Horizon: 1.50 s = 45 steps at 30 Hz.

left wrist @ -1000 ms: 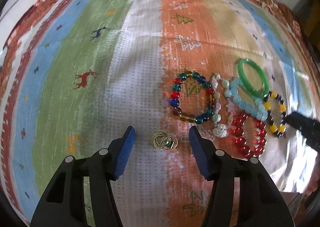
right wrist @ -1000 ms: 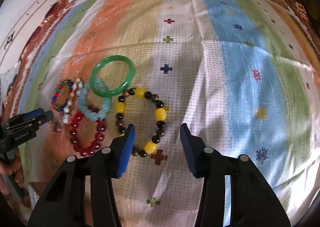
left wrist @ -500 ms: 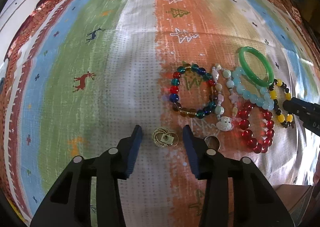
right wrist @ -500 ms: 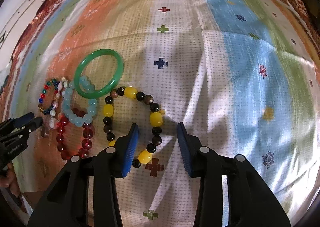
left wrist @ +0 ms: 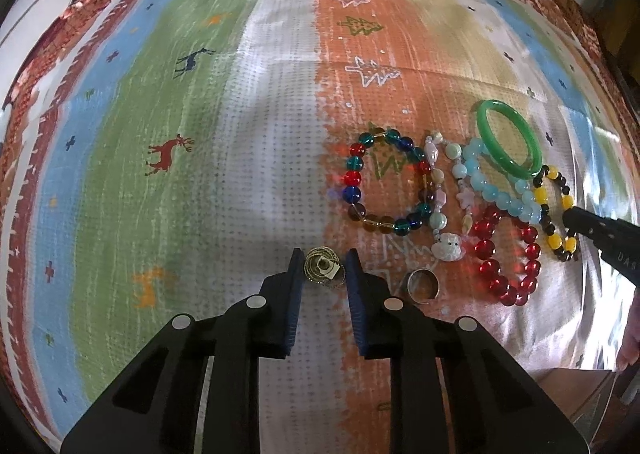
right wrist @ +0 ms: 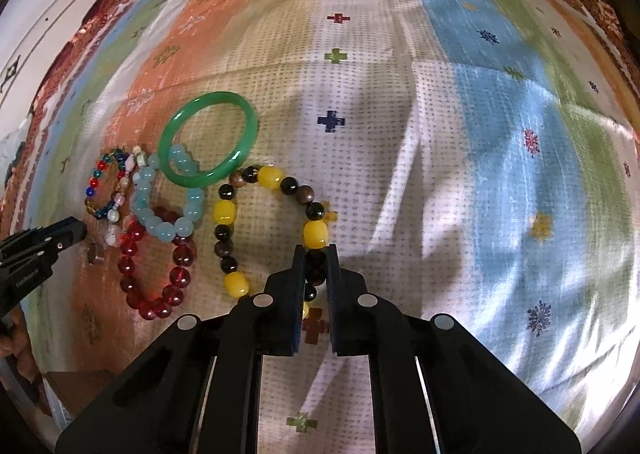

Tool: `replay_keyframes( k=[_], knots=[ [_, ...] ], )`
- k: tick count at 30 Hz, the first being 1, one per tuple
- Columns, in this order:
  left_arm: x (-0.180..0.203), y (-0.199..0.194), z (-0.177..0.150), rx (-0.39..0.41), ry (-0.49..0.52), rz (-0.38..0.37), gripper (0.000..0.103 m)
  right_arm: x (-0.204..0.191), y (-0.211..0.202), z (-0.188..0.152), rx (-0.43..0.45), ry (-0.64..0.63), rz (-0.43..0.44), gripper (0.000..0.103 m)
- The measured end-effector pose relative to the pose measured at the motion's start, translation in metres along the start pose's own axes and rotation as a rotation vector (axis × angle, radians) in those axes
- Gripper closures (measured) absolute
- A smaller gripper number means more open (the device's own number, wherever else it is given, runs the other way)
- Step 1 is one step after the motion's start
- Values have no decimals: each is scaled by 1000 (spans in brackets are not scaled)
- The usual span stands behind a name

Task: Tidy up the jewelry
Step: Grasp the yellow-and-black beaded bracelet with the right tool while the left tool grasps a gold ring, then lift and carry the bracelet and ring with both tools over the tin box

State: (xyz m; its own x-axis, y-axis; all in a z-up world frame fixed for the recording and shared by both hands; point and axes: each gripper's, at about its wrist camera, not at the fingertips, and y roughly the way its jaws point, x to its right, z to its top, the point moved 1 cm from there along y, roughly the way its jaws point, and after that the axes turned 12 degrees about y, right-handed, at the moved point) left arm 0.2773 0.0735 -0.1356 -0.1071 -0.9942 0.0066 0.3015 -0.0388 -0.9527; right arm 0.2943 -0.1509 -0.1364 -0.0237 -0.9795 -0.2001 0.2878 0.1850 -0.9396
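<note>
The jewelry lies on a striped cloth (left wrist: 240,182) with small deer and tree figures; whether a bed or a counter is under it cannot be told.

Farthest left, near the cloth's front edge, the left gripper (left wrist: 322,274) points steeply down over a gold brooch (left wrist: 322,274) of coiled wire. Its jaws have just been closing and now stand narrow, one pad at each side of the brooch, touching or all but touching it, likely so that the small flat piece can be pinched off the cloth. Just right of it lies a plain metal ring (left wrist: 422,285), untouched.

Next comes a row of bracelets, set side by side as if already sorted: a multicolour glass one (left wrist: 352,178), a pale charm strand (left wrist: 448,246) ending in a white figure, a light blue one (left wrist: 488,190) overlapping a red one (left wrist: 504,266), and a green bangle (left wrist: 508,138) resting on the blue beads.

At the right end of the row lies the yellow and dark bracelet (right wrist: 224,212). The right gripper (right wrist: 316,258) has just closed its jaws on the near side of its loop; dark beads sit pinched between the pads, while the rest is flat on the cloth. Gripping across the strand, rather than the whole loop, looks the surest hold for lifting it. The cloth to the right is bare.
</note>
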Motion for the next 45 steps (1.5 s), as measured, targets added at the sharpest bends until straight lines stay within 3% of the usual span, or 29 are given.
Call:
replay_keyframes(
  k=[2, 5, 10, 15, 29, 38, 45],
  knots=[
    [-1, -1, 0, 3, -8, -7, 83, -2, -4, -1, 5, -6, 5, 93],
    [0, -8, 1, 16, -12, -10, 92, -9, -16, -2, 38, -26, -5, 93],
    [6, -15, -1, 31, -3, -5, 92, -27, -49, -10, 105, -77, 20, 93],
    [6, -22, -3, 47, -17, -11, 92, -29, -59, -20, 113, -77, 31, 93],
    [36, -77, -21, 163, 5, -60, 92, -28, -98, -35, 181, -80, 68, 93],
    [56, -109, -32, 250, 4, -77, 92, -40, -149, -53, 283, -133, 127, 93],
    [56, -112, -42, 257, -7, -89, 92, -49, -175, -69, 325, -199, 160, 93]
  ],
)
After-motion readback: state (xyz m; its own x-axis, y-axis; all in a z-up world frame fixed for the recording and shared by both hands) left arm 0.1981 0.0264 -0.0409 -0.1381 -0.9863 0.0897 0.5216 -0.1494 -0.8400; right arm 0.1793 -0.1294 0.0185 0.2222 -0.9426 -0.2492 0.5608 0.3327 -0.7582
